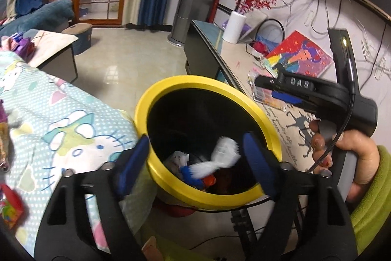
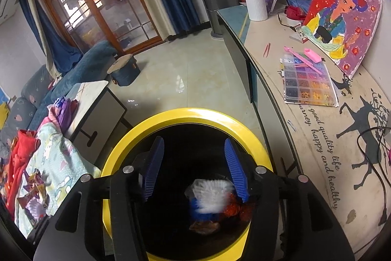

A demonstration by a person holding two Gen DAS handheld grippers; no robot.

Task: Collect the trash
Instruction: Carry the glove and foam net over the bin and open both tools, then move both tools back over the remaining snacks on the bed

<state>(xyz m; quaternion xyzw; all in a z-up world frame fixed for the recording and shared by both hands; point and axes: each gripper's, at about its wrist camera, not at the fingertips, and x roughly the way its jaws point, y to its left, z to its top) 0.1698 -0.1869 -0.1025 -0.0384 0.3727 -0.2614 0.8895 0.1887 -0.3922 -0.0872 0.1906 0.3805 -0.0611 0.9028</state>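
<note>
Hovering spread-jawed left gripper [image 1: 195,160] and right gripper [image 2: 194,169] over yellow-rimmed black bin [image 1: 156,99], white-blue wrapper [image 1: 215,160] dropping in, crinkled wrappers [image 2: 34,190] remaining on pale patterned blanket [image 1: 73,119].

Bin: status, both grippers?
Left gripper open, empty. Right gripper open, empty. Wrapper down in yellow bin with other trash. Nothing in the way.

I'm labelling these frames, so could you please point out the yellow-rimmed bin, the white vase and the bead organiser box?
yellow-rimmed bin [image 2: 122,146], right wrist view, left part of yellow rim.
white vase [image 2: 255,1], right wrist view, middle of ribbed body.
bead organiser box [image 2: 308,85], right wrist view, centre of compartments.
</note>
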